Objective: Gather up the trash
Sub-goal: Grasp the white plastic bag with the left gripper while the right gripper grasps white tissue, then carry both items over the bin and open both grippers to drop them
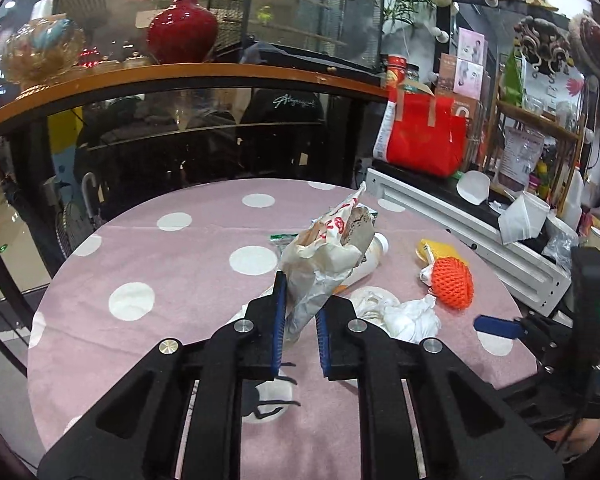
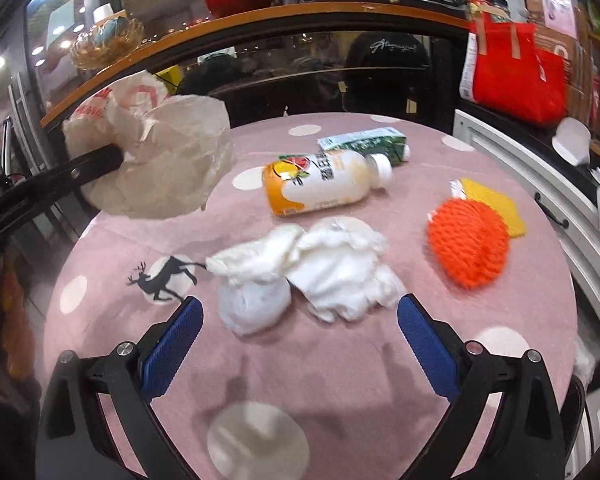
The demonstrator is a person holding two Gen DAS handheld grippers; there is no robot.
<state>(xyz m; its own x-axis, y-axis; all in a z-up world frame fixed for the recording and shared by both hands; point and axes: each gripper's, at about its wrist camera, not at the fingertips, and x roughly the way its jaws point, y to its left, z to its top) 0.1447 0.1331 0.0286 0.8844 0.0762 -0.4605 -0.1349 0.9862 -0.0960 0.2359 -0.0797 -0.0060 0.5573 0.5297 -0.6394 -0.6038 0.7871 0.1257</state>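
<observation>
Left tongs, angled downward, clench a crumpled paper bag above the desk centre. Right tongs, released and tilted down, hover over white tissues near the desk's near edge.

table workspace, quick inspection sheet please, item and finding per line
surface: round table with pink polka-dot cloth.
job's things: crumpled paper bag held off the cloth; bottle and green carton lying down; white tissues; orange foam net against a yellow piece.
clutter: nothing seen beyond the trash.
grippers: left gripper shut on the bag; right gripper open, facing the tissues.
cables: nothing seen.
surroundings: glass counter, red vase, red bag.
</observation>
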